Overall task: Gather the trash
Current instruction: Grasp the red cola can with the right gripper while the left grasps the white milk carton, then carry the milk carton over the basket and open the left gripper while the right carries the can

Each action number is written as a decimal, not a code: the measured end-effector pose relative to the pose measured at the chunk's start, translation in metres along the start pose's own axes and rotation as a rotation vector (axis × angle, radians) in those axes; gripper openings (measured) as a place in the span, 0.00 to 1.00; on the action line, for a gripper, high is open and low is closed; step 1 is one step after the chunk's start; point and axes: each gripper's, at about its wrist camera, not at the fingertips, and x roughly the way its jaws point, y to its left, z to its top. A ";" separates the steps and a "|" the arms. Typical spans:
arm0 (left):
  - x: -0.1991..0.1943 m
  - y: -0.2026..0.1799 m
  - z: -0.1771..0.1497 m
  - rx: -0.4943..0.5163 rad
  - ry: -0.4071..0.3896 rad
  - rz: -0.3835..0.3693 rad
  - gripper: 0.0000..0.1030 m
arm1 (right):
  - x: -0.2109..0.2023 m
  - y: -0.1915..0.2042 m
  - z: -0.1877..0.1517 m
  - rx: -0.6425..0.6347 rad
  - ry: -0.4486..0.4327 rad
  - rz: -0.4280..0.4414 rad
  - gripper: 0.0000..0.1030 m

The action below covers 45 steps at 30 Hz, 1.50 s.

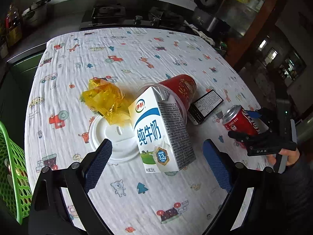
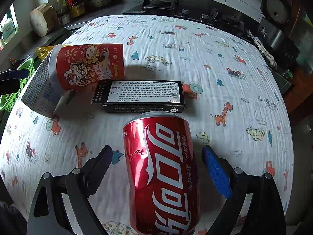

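A white and blue milk carton (image 1: pixel 160 131) stands on the table between the open fingers of my left gripper (image 1: pixel 156 146), not gripped. Behind it lie a white lid (image 1: pixel 113 139), a yellow crumpled wrapper (image 1: pixel 107 101), a red paper cup (image 1: pixel 180 90) on its side and a black box (image 1: pixel 207 103). A red cola can (image 2: pixel 162 172) lies on its side between the open fingers of my right gripper (image 2: pixel 156 154), with gaps on both sides. The can (image 1: pixel 240 121) and right gripper (image 1: pixel 252 125) also show in the left wrist view. The cup (image 2: pixel 88 66) and box (image 2: pixel 142 96) lie beyond the can.
A green perforated basket (image 1: pixel 11 168) stands at the table's left edge; it also shows in the right wrist view (image 2: pixel 17 86). The patterned tablecloth (image 1: pixel 137 54) covers the table. A stove and kitchen counter (image 1: pixel 127 17) lie behind the table.
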 end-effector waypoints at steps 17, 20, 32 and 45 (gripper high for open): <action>0.046 -0.031 0.015 0.130 0.066 0.109 0.90 | 0.015 -0.003 0.001 -0.006 0.036 0.034 0.65; 0.050 -0.031 0.015 0.143 0.067 0.118 0.89 | 0.014 -0.002 0.001 -0.008 0.037 0.030 0.62; 0.038 -0.031 0.008 0.187 0.056 0.093 0.52 | -0.006 0.008 -0.005 0.002 0.011 0.038 0.61; -0.011 -0.017 -0.015 0.196 -0.010 0.051 0.44 | -0.042 0.042 -0.012 0.001 -0.053 0.083 0.60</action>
